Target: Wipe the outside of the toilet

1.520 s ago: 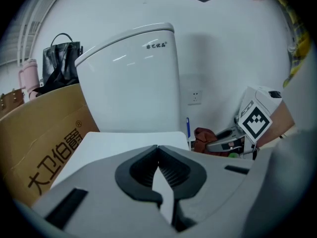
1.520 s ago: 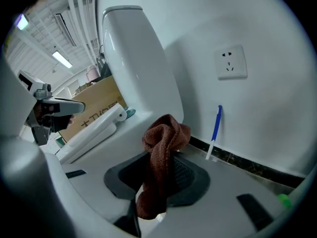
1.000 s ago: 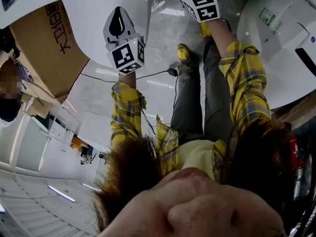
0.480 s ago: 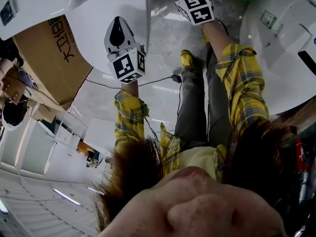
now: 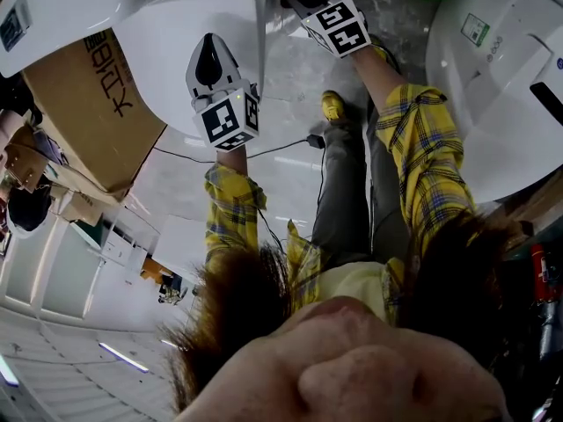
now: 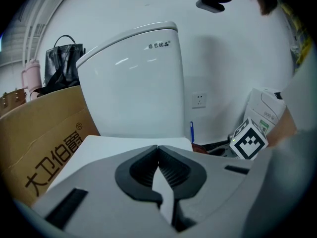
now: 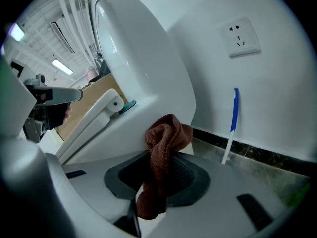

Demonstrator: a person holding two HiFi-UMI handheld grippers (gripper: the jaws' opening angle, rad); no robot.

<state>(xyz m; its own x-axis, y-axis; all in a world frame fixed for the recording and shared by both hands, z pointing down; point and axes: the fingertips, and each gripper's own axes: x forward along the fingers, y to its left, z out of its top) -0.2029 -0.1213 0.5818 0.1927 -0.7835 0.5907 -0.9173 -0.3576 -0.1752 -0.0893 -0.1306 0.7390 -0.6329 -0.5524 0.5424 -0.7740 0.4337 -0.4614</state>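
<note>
The white toilet shows its tank (image 6: 133, 83) and its closed lid (image 5: 176, 33). My left gripper (image 6: 158, 150) hovers over the lid (image 6: 99, 150) with the jaws shut and nothing between them; in the head view it (image 5: 209, 49) sits above the seat. My right gripper (image 7: 166, 155) is shut on a brown cloth (image 7: 166, 138), which is bunched against the toilet's side below the tank (image 7: 138, 63). From the head camera, the right gripper's marker cube (image 5: 336, 26) is beside the toilet, and its jaws are mostly hidden.
A cardboard box (image 5: 88, 95) stands against the toilet's far side. A second white toilet (image 5: 501, 77) is at the right. A blue-handled brush (image 7: 233, 118) leans on the wall under a socket (image 7: 240, 36). A black cable (image 5: 264, 143) crosses the floor.
My right gripper has moved left, closer to the toilet's side, still holding the cloth. The left gripper has barely shifted over the lid.
</note>
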